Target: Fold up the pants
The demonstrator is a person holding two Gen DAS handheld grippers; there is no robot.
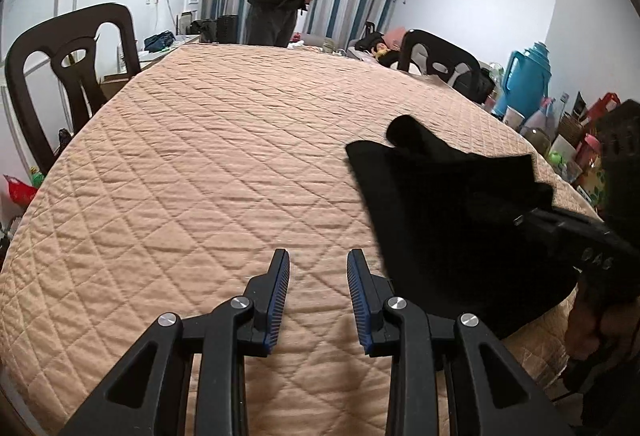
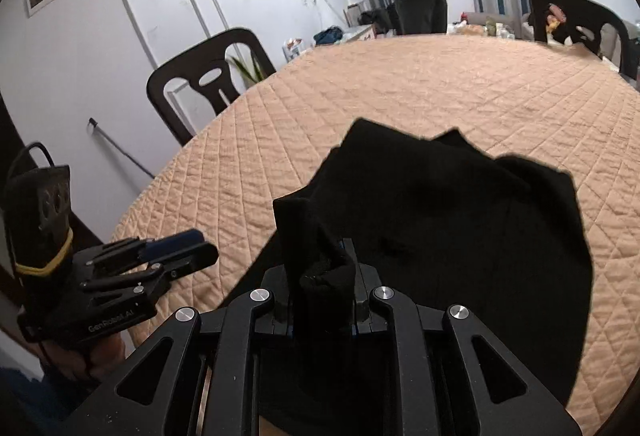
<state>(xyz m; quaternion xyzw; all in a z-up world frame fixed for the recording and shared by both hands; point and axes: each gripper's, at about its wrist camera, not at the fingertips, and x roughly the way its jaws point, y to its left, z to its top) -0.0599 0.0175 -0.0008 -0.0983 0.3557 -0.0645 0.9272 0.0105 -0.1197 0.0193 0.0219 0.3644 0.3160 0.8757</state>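
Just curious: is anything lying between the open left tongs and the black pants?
No. In the left wrist view, only bare quilted cover separates the left tongs from the pants.

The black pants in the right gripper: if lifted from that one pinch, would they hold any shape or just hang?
Probably just hang. The black pants already lie rumpled with wavy edges on the quilted table cover, and the cloth bunches into a soft wad where the right gripper pinches it. The knit-looking cloth likely grips the quilt, dragging rather than sliding.
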